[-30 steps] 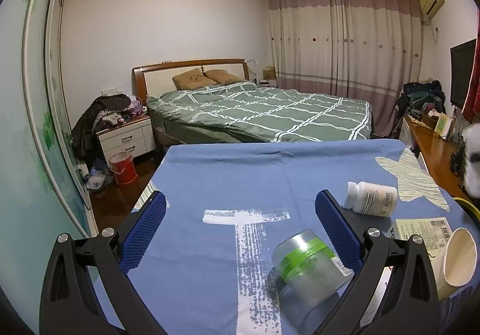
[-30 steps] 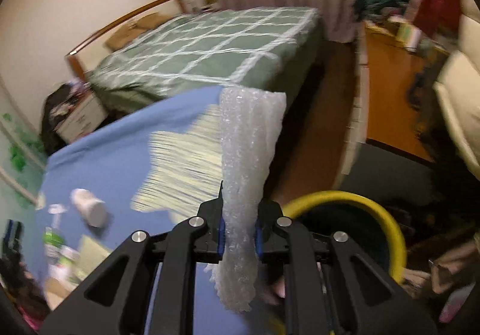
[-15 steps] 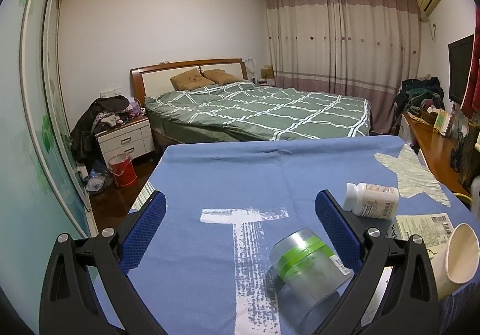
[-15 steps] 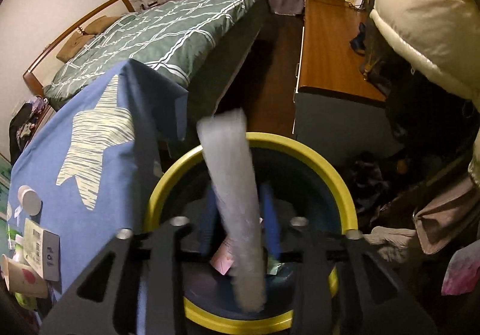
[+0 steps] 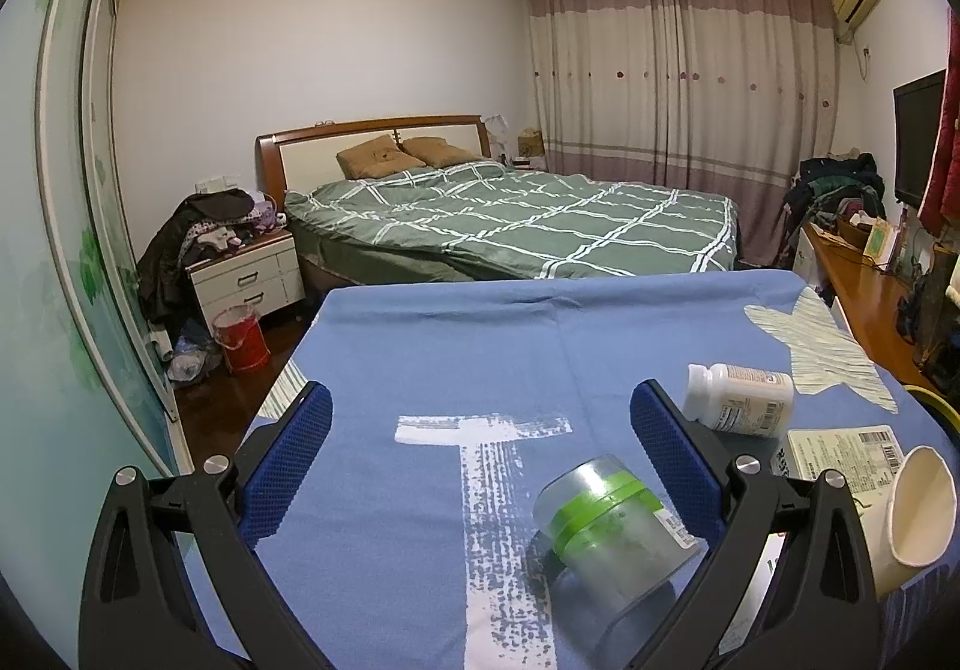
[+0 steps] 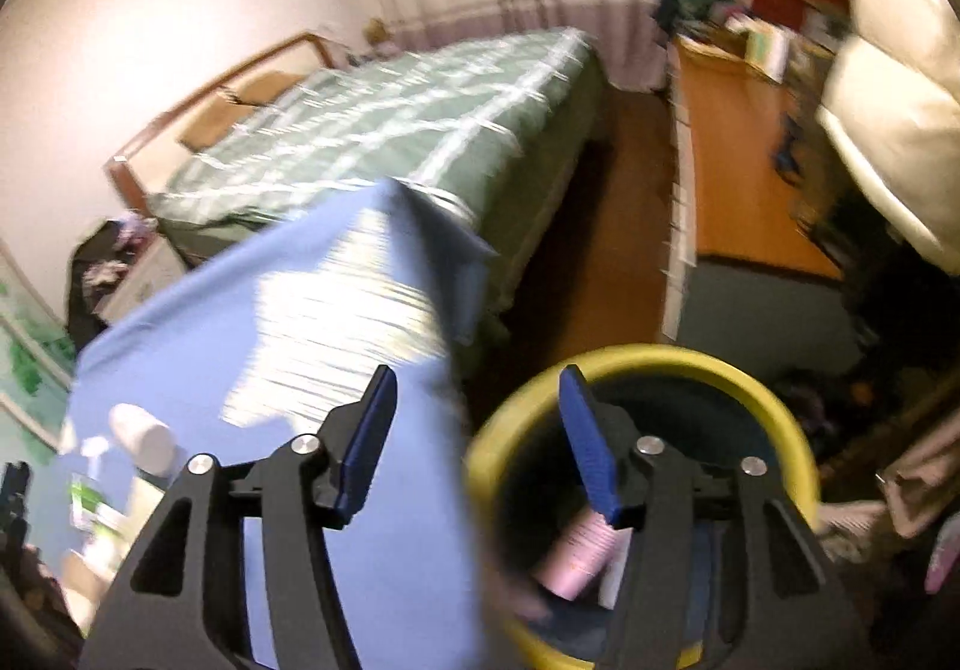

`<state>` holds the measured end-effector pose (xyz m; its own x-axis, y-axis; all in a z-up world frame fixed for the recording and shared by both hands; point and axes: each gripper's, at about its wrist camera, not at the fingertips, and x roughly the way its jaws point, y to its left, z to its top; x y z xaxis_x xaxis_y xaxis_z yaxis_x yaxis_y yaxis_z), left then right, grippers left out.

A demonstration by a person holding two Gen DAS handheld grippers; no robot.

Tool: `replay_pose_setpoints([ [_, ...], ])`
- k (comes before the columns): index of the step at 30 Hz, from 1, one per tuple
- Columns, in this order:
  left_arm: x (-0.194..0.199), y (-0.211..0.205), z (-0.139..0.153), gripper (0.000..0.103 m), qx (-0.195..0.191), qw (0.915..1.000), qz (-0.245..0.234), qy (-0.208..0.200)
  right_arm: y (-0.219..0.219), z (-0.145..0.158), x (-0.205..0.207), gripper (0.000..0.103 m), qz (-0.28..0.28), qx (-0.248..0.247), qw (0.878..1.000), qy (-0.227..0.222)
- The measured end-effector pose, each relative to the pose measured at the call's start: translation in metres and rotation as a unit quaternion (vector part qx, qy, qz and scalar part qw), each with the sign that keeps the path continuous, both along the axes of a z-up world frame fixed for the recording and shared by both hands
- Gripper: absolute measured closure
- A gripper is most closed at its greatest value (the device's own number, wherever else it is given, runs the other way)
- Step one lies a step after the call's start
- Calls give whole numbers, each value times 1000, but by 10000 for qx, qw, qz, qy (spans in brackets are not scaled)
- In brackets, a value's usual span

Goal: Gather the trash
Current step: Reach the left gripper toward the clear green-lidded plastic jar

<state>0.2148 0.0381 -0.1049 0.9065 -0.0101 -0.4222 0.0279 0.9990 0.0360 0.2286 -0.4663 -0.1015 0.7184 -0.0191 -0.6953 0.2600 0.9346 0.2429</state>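
Now empty, the right gripper (image 6: 477, 430) hangs with its jaws spread wide at the near rim of the yellow-rimmed bin (image 6: 774, 406), which sits on the floor off the table's edge; a pink item (image 6: 579, 553) lies inside. A second ago that claw pinched a strip of bubble wrap, and half a second ago the strip was dropping into the bin; it is no longer in the jaws. The drop looks done, so the next move is likely a swing back toward 9 o'clock for more litter. On the blue tablecloth (image 5: 480, 346), the left gripper (image 5: 477, 430) holds nothing, jaws wide, unchanged, framing a clear tub with a green band (image 5: 606, 520). At its 2 o'clock lies a white pill bottle (image 5: 741, 400); at 3 o'clock, a paper cup (image 5: 918, 508) and a printed label (image 5: 840, 448).
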Motion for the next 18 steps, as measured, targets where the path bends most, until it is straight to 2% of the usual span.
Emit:
replay_pose_setpoints([
  [4,2,2,-1,5,-98,9999,-72,47,49,10,39,47,528,279,9978,-290],
  [7,4,2,-3,5,-102,9998,-105,110,73,6,62,47,641,428,9962,-405],
  [10,8,0,-8,5,-46,9997,-99,211,82,-4,73,47,596,481,9961,-441],
  [15,14,-6,-14,5,-84,9989,-157,442,84,-22,77,47,627,470,9968,-144],
  [18,10,-15,-12,5,-157,9982,-221,537,83,-18,74,41,550,428,9972,-288],
])
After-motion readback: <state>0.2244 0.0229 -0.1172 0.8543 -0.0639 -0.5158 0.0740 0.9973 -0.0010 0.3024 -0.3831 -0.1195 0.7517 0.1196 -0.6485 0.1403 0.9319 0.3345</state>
